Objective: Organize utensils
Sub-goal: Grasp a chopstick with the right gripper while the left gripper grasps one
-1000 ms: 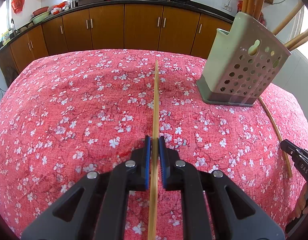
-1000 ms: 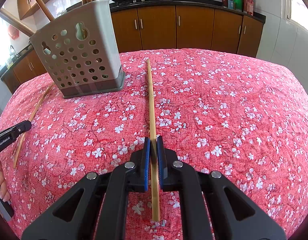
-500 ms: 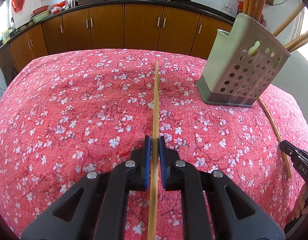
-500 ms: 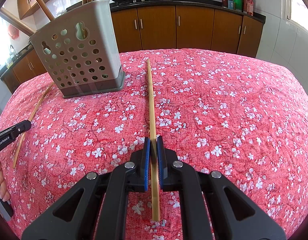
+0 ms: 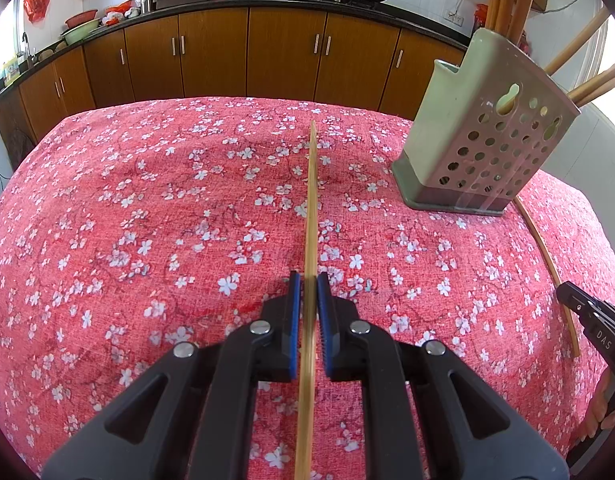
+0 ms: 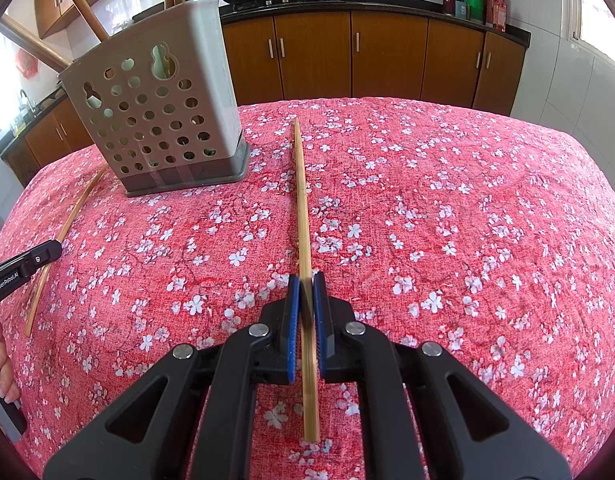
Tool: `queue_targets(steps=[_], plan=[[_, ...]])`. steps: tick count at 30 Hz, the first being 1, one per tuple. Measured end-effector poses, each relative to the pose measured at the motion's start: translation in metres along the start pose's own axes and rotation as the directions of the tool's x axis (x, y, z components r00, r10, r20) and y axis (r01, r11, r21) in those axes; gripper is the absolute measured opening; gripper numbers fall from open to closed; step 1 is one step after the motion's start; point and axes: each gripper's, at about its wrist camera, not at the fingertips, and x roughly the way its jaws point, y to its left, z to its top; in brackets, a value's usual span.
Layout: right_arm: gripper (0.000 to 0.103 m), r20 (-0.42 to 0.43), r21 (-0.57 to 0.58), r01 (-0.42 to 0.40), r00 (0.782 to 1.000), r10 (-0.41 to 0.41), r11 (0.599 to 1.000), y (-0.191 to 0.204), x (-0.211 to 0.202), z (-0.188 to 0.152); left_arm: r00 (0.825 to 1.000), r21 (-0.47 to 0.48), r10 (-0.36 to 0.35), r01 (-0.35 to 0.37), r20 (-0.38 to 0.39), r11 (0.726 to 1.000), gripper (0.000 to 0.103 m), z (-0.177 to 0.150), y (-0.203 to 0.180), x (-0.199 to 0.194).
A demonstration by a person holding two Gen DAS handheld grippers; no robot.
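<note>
My left gripper [image 5: 307, 280] is shut on a long bamboo chopstick [image 5: 312, 200] that points away over the red flowered tablecloth. My right gripper [image 6: 306, 280] is shut on another bamboo chopstick [image 6: 302, 200], also pointing away. A grey perforated utensil holder [image 5: 483, 148] stands at the right of the left wrist view and at the left of the right wrist view [image 6: 163, 120], with several wooden utensils standing in it. A third chopstick [image 5: 547, 264] lies on the cloth beside the holder; it also shows in the right wrist view [image 6: 63, 236].
The table is covered by a red flowered cloth [image 5: 147, 220]. Brown kitchen cabinets [image 5: 283, 56] and a counter with woks run along the far wall. The right gripper's edge [image 5: 595, 320] shows at the right of the left view, the left gripper's edge [image 6: 19, 272] at the left of the right view.
</note>
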Motion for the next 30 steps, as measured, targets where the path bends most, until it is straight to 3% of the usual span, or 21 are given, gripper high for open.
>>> queue_targets(steps=[30], plan=[[0.008,-0.002,0.002,0.001,1.000,-0.001,1.000,0.0009,0.0004,0.0013,1.000,-0.013,-0.013,0.013,-0.001,1.000,0.012,0.0013,0.0011,-0.0027]])
